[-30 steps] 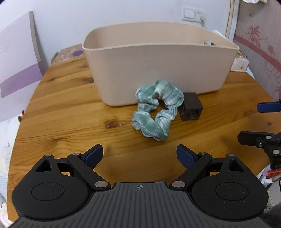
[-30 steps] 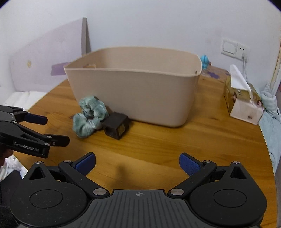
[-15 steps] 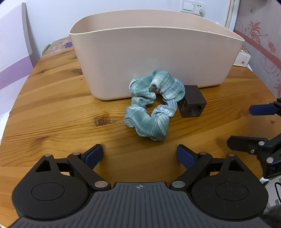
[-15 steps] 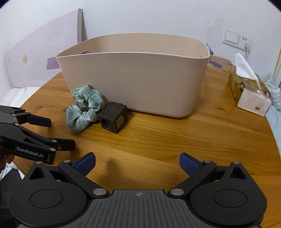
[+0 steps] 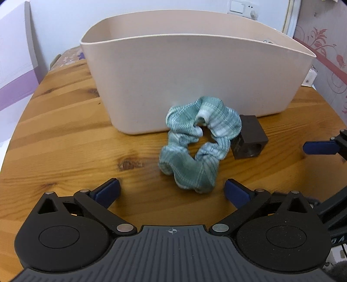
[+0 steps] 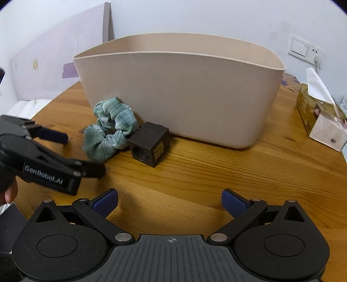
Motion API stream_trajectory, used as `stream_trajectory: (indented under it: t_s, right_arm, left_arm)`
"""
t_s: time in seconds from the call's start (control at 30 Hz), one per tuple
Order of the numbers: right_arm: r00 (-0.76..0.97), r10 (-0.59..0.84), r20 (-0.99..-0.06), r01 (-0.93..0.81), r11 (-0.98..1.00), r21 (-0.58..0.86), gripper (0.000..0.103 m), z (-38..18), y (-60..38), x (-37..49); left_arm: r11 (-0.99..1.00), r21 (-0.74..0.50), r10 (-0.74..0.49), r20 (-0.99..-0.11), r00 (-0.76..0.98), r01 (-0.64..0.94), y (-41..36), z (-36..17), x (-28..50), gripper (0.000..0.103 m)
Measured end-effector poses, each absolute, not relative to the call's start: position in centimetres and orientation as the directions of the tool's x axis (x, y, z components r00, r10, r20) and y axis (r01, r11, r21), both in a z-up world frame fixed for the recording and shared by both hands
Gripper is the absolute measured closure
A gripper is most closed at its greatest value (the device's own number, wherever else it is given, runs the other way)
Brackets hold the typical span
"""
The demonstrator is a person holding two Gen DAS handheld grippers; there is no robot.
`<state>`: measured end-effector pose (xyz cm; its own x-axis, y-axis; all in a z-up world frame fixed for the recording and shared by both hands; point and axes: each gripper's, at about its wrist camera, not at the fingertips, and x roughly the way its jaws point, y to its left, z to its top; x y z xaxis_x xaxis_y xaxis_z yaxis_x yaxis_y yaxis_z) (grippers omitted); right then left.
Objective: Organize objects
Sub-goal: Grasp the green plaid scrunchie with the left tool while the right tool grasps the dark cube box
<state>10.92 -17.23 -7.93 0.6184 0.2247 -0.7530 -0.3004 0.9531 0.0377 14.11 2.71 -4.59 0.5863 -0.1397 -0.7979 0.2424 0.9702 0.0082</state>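
The green plaid scrunchie (image 5: 194, 149) lies on the wooden table (image 5: 65, 138) against the beige bin's (image 5: 195, 71) front wall, touching a dark cube (image 5: 249, 138) on its right, with the left gripper (image 5: 172, 192) spread wide just before it and the right gripper (image 6: 170, 200) likewise spread, holding nothing.

Round wooden table (image 6: 216, 173), white wall (image 6: 195, 17) behind, switch and socket (image 6: 304, 48) upper right, lilac board (image 6: 54, 60) left.

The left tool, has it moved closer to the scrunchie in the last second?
Yes. The left tool has come forward; the scrunchie before the beige bin now lies just ahead of its open fingertips.
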Motion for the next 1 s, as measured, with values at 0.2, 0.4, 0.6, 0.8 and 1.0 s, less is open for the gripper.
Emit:
stream_trajectory:
  t_s: [0.2,0.4,0.6,0.8,1.0]
  right_arm:
    - [0.613,0.218,-0.759,-0.338,0.941,-0.002,0.0,-8.6,-16.2,11.2]
    - [0.616,0.233,-0.752,-0.353,0.936,0.0,0.0,-8.7,-15.8,11.9]
    - [0.608,0.244,-0.755,-0.363,0.932,0.009,0.0,-8.8,-15.3,12.9]
    - [0.623,0.247,-0.742,-0.357,0.934,0.012,0.0,-9.0,-14.7,13.8]
    - [0.668,0.231,-0.707,-0.316,0.949,0.011,0.0,-9.4,-14.5,14.6]
  left_arm:
    - [0.973,0.009,-0.135,-0.789,0.6,0.231,3.1,-4.7,15.5,0.0]
    - [0.977,0.01,-0.126,-0.78,0.613,0.213,3.6,-4.8,16.6,0.0]
    - [0.979,0.01,-0.122,-0.773,0.622,0.205,4.0,-4.8,17.6,0.0]
    - [0.974,0.011,-0.14,-0.758,0.637,0.227,4.3,-4.9,17.8,0.0]
    - [0.97,0.012,-0.155,-0.743,0.651,0.244,4.5,-5.0,18.0,0.0]
